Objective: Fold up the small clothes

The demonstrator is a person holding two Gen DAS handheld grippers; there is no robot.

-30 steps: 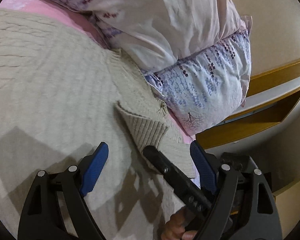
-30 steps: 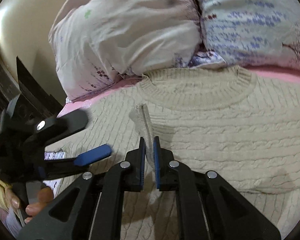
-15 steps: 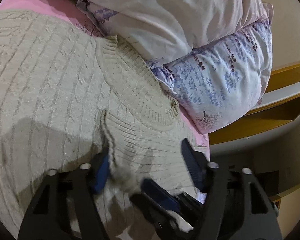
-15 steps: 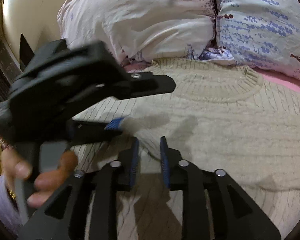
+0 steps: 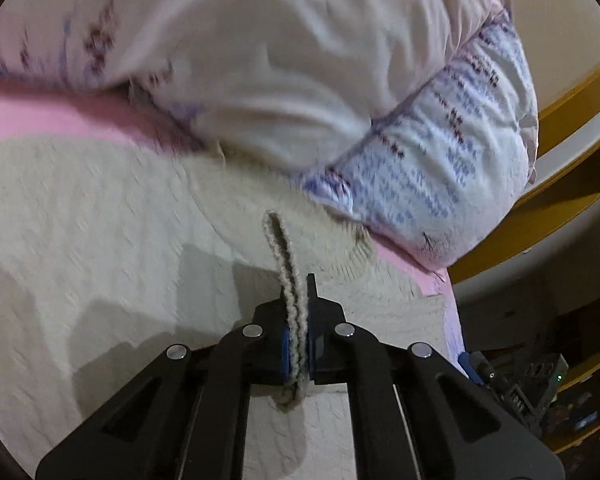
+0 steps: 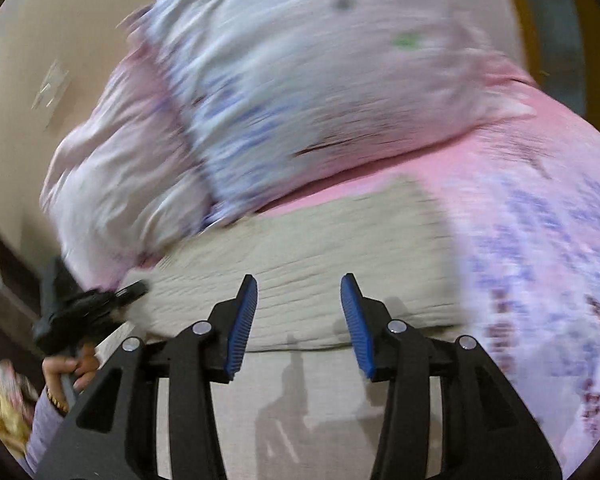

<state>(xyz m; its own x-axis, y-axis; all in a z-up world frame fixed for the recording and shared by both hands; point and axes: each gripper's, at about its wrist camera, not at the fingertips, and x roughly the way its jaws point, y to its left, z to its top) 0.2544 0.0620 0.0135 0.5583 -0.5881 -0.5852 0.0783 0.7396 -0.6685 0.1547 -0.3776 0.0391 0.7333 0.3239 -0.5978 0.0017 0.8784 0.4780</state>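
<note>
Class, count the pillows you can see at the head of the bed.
2: a pale pink pillow on top, and a blue-flowered pillow beneath it, behind the sweater. More may be hidden.

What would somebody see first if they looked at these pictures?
First comes the beige knitted sweater spread over the pink bedsheet, with the left tool pinching a fold of its knit at the bottom middle of the left wrist view. Behind it, flowered pillows are heaped at the top. In the right wrist view the right tool hangs open over the sweater, its blue pads wide apart.
</note>
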